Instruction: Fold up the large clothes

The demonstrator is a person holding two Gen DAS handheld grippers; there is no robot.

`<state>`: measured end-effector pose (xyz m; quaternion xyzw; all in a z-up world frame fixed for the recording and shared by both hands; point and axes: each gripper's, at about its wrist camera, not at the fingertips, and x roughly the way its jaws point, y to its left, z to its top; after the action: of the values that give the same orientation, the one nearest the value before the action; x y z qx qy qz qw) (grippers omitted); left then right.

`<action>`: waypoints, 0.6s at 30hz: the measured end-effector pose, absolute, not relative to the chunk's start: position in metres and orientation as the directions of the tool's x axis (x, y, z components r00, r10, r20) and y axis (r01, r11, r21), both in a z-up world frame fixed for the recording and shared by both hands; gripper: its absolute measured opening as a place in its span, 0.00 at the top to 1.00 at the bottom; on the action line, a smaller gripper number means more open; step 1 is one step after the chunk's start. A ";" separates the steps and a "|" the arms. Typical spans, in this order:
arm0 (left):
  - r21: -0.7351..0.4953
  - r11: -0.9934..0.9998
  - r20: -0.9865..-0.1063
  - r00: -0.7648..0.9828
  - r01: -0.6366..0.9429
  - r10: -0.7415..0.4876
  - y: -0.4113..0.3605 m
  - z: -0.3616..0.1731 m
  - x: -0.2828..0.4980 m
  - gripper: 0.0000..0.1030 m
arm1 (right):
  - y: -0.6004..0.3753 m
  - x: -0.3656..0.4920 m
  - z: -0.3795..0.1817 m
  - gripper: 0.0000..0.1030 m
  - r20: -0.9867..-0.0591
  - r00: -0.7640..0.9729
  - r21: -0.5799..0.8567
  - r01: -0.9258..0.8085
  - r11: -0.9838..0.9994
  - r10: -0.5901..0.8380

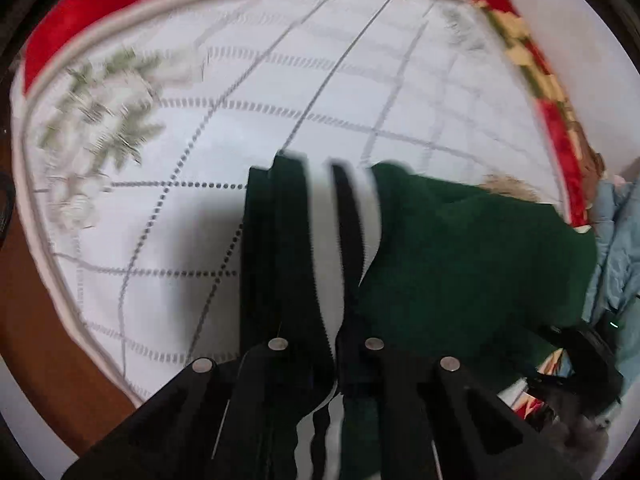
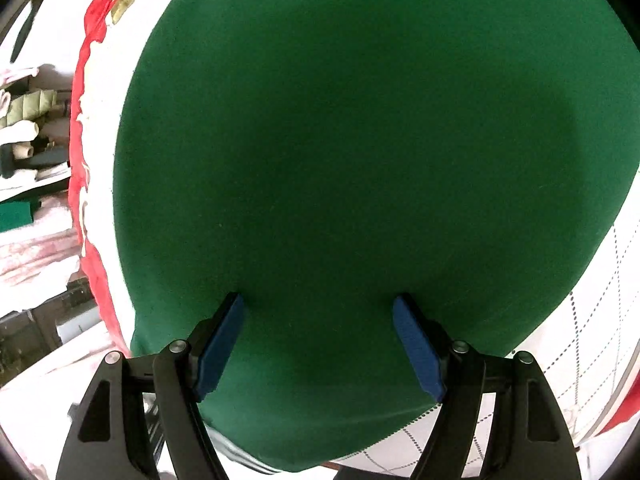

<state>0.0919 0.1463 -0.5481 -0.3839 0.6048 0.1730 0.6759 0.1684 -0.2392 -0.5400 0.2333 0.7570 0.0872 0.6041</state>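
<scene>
A large dark green garment with white-and-green striped trim lies on a white quilted cover. My left gripper points steeply down, its dark fingers close together and shut on the striped edge of the garment, a white strip showing between them. In the right wrist view the green garment fills most of the picture, spread flat. My right gripper stands open over it, the blue pads wide apart with their tips at the cloth and nothing pinched between them.
The white cover has grey grid lines and a red patterned border. A light blue garment lies past the border at the right. A pile of other clothes sits at the left of the right wrist view. Brown floor shows beyond the cover's edge.
</scene>
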 end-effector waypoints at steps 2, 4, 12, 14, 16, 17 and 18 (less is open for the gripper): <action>-0.324 0.633 -0.944 0.194 -0.704 -0.268 0.153 -0.558 0.094 0.84 | -0.239 0.168 -0.537 0.24 -0.878 -0.157 0.411 0.237 0.880 0.452; -0.346 0.601 -0.932 0.192 -0.720 -0.306 0.161 -0.551 0.091 0.83 | -0.240 0.167 -0.534 0.24 -0.878 -0.161 0.410 0.234 0.882 0.451; -0.294 0.685 -0.951 0.274 -0.667 -0.142 0.164 -0.473 0.092 0.15 | -0.239 0.163 -0.491 0.24 -0.846 -0.114 0.499 0.173 0.849 0.520; -0.217 0.753 -0.964 0.257 -0.621 -0.065 0.161 -0.478 0.116 0.15 | -0.220 0.174 -0.485 0.24 -0.836 -0.106 0.525 0.123 0.842 0.538; -0.135 0.790 -0.974 0.226 -0.598 0.005 0.158 -0.498 0.142 0.15 | -0.197 0.185 -0.488 0.24 -0.832 -0.105 0.538 0.091 0.838 0.545; -0.079 0.797 -0.981 0.191 -0.599 0.046 0.161 -0.512 0.150 0.15 | -0.187 0.190 -0.490 0.24 -0.830 -0.104 0.542 0.077 0.837 0.548; -0.034 0.792 -0.987 0.144 -0.609 0.068 0.166 -0.534 0.160 0.14 | -0.171 0.198 -0.496 0.24 -0.832 -0.100 0.543 0.061 0.838 0.546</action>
<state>0.1595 0.1662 -0.5343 -0.2216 0.6109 0.2341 0.7231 0.1976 -0.1710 -0.4961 0.2117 0.7166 0.1907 0.6366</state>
